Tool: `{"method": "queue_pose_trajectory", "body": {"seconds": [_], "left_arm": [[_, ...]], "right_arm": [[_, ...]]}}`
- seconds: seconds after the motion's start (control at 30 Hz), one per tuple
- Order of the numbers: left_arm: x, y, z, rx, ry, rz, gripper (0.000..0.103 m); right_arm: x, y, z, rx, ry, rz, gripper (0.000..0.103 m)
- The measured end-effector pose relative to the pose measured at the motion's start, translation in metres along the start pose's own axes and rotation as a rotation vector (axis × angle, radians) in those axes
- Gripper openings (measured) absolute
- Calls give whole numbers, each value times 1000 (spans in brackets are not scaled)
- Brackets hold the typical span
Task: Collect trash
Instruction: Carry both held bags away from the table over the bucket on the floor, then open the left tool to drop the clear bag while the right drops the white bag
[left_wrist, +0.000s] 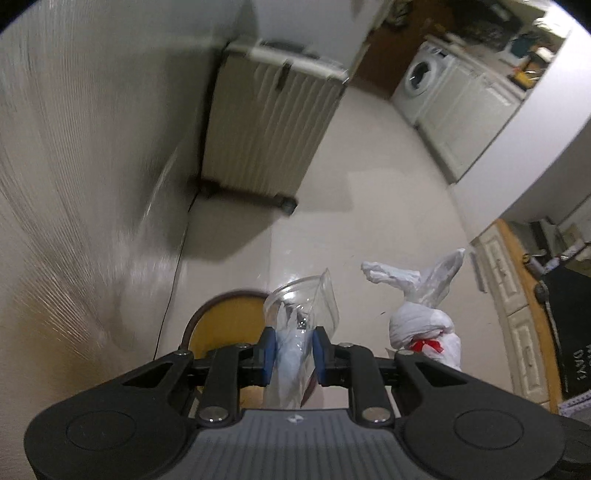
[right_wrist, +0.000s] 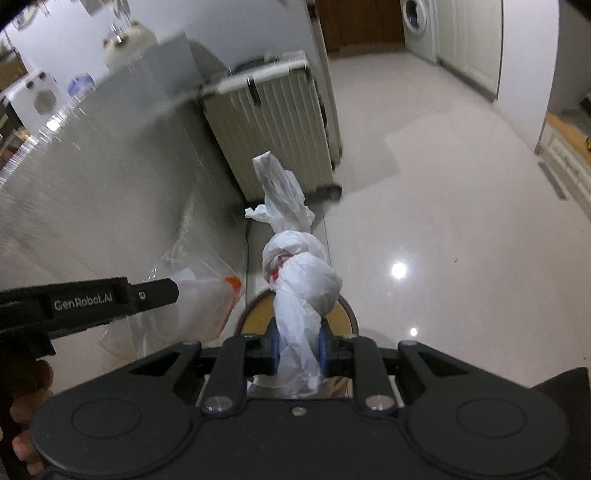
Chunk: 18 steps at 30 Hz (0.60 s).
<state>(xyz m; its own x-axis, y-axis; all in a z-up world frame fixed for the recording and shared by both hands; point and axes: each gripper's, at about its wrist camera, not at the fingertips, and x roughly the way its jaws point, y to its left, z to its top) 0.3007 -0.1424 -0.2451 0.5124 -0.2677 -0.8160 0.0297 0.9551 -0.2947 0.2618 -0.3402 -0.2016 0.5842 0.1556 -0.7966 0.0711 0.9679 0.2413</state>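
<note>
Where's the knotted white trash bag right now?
The knotted white trash bag is clamped in the right gripper, above the round bin, suitcase behind.

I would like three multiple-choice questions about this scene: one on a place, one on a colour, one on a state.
1. Where does the ribbed suitcase stand?
A. On the floor by the wall
B. On a table
C. On the washing machine

2. What colour are the marks on the knotted white bag?
A. Green
B. Red
C. Black

3. What is the left gripper doing?
A. Hanging open
B. Shut on nothing
C. Clamping the clear plastic bag

Answers: 1 A, its wheels rest on the tiles; 2 B, red shows at the knot; 3 C, the pads pinch the plastic.
</note>
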Motion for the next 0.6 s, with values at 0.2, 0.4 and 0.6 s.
{"method": "queue_pose_trajectory", "body": {"seconds": [0.2, 0.4, 0.6], "left_arm": [[72, 35, -7, -72, 61, 20, 22], [124, 49, -12, -90, 99, 16, 22], [164, 50, -15, -66, 116, 14, 23]], "right_arm": [[89, -9, -9, 25, 109, 4, 20], [160, -14, -22, 52, 193, -4, 20], [212, -14, -28, 63, 242, -19, 20]]}}
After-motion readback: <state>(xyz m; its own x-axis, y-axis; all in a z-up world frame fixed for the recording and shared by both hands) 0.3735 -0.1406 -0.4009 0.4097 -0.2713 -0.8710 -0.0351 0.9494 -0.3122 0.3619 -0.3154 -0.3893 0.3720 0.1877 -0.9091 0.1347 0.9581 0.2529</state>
